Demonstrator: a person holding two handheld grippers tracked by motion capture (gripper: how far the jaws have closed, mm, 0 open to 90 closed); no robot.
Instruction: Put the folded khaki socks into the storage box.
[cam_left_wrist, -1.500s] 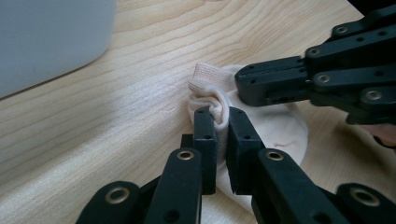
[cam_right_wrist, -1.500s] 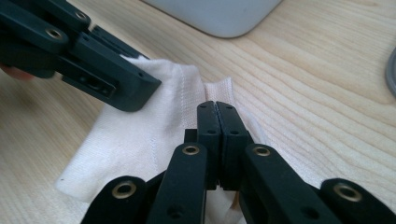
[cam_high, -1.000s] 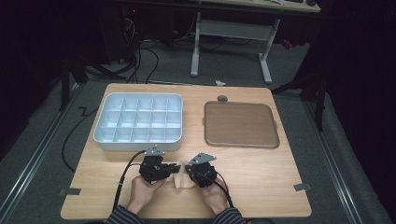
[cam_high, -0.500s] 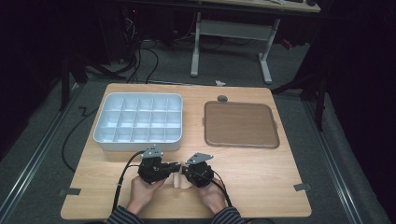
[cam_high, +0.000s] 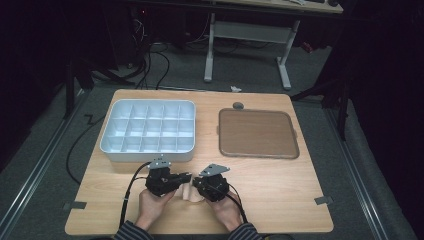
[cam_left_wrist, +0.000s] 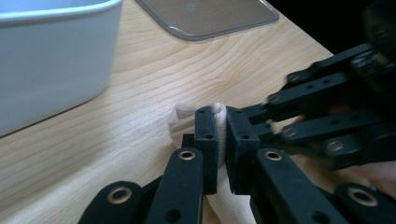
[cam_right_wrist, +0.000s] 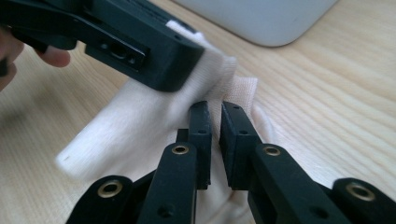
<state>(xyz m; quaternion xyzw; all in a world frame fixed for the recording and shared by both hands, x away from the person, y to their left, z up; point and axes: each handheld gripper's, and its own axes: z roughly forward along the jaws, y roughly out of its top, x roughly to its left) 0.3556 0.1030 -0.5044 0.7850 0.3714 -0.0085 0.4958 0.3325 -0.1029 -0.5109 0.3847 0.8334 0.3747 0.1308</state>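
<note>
1. A small cream knitted cloth (cam_high: 189, 192) lies on the pale wooden table (cam_high: 280, 200) near its front edge, between the two hand-held tools and just in front of the white compartmented plastic tray (cam_high: 148, 131).
2. The left gripper (cam_left_wrist: 221, 140) is clamped on a raised fold of the cloth; in the left gripper view the fabric stands pinched between its two black jaws.
3. The right gripper (cam_right_wrist: 215, 142) meets the cloth from the opposite side. Its jaws have just been opening: in the right gripper view they stand a narrow gap apart, with cloth lying behind and below them, and whether any fabric is pressed between them cannot be told.
4. In the high view the two grippers point toward each other, almost touching over the cloth, each held in one of the person's hands.
5. A flat brown square lid (cam_high: 258, 133) rests on the table to the right of the tray, well apart from the cloth.
</note>
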